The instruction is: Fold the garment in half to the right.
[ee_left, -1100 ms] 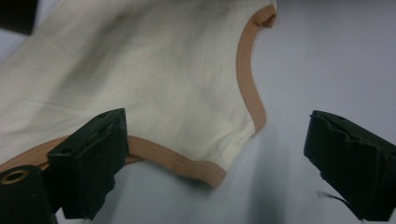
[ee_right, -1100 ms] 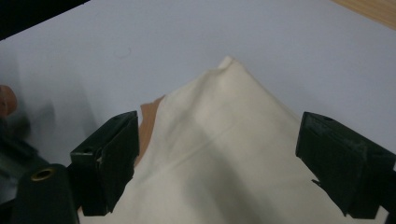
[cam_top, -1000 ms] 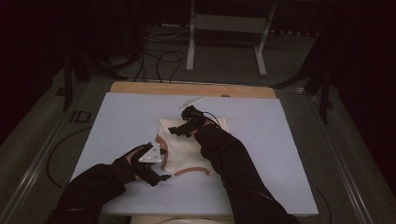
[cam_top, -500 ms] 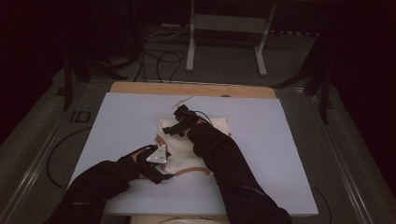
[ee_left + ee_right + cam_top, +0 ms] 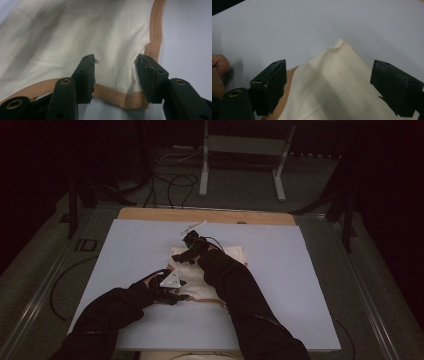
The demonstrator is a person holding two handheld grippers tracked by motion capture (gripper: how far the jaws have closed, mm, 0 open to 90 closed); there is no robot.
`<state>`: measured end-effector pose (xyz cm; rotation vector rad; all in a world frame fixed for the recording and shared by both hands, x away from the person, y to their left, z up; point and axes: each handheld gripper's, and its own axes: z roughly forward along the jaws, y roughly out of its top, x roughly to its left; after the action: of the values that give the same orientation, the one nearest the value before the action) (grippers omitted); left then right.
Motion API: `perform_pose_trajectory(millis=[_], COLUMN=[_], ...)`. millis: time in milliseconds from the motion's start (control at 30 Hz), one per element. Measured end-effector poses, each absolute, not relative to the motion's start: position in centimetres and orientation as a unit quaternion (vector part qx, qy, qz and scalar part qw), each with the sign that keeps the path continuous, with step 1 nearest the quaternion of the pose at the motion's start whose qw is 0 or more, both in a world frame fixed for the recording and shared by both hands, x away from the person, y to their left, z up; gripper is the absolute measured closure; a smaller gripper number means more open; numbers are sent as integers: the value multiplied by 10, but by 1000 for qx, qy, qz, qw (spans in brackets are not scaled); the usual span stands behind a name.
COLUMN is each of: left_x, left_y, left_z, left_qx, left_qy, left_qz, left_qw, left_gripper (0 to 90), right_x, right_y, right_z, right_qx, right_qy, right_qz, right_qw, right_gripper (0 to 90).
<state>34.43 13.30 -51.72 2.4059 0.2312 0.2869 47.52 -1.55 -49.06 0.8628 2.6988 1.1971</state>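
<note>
Cloth (image 5: 210, 270), cream with an orange-trimmed edge, lies flat on the white board (image 5: 125, 245) under both of my tools. My left gripper (image 5: 115, 63) sits over its near corner: the jaws have just been closing and stand about half apart, the cream fabric and orange hem (image 5: 110, 93) between them, pads not yet pressing. Further right, my right gripper (image 5: 329, 77) hovers at the far corner, jaws spread wide, the pointed tip of the cloth (image 5: 340, 43) between and just ahead of them, nothing gripped.
</note>
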Motion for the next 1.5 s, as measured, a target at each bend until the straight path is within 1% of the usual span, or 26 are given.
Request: perform_pose_trajectory(millis=[100, 233, 367, 400, 467, 667, 733, 800, 900, 933, 1033, 1200, 1300, 1333, 1400, 1500], left_x=[347, 351, 350, 349, 347, 344, 344, 344, 344, 344, 343, 344, 344, 344, 344, 344], left_y=[132, 130, 129, 127, 126, 127, 127, 127, 127, 127, 127, 127, 126, 126, 126, 126], left_z=[-516, -517, -516, -516, -515, -517, -518, -518, -518, -518, -518, -517, -517, -517, -517, -517], left_qx=[929, 930, 931, 933, 934, 929, 928, 928, 928, 928, 928, 929, 930, 931, 930, 930], left_qy=[91, 99, 102, 101, 104, 111, 111, 110, 110, 108, 108, 108, 108, 107, 108, 109], left_qz=[114, 95, 88, 91, 94, 105, 110, 111, 110, 112, 111, 110, 107, 107, 107, 107], left_qw=[341, 342, 340, 333, 329, 338, 340, 339, 339, 339, 339, 337, 333, 333, 334, 334], left_gripper=[580, 677, 772, 772, 804, 842, 847, 849, 850, 850, 852, 856, 858, 858, 859, 859], right_x=[478, 482, 486, 487, 490, 498, 499, 500, 502, 503, 505, 508, 508, 508, 507, 506], right_y=[-13, -10, -8, -7, -3, 6, 10, 13, 18, 20, 23, 27, 30, 32, 35, 36], right_z=[-490, -492, -494, -494, -493, -493, -494, -496, -499, -500, -505, -511, -514, -514, -515, -514], right_qx=[282, 281, 282, 283, 297, 300, 299, 298, 298, 304, 304, 295, 293, 291, 284, 284], right_qy=[878, 879, 879, 879, 876, 874, 879, 880, 883, 883, 888, 896, 898, 900, 904, 905], right_qz=[385, 384, 383, 382, 380, 380, 367, 366, 356, 351, 337, 322, 319, 314, 309, 305], right_qw=[34, 33, 32, 32, 31, 41, 51, 56, 66, 70, 76, 85, 78, 77, 84, 84], right_gripper=[137, 137, 136, 135, 135, 137, 177, 265, 347, 353, 419, 482, 499, 524, 530, 605])
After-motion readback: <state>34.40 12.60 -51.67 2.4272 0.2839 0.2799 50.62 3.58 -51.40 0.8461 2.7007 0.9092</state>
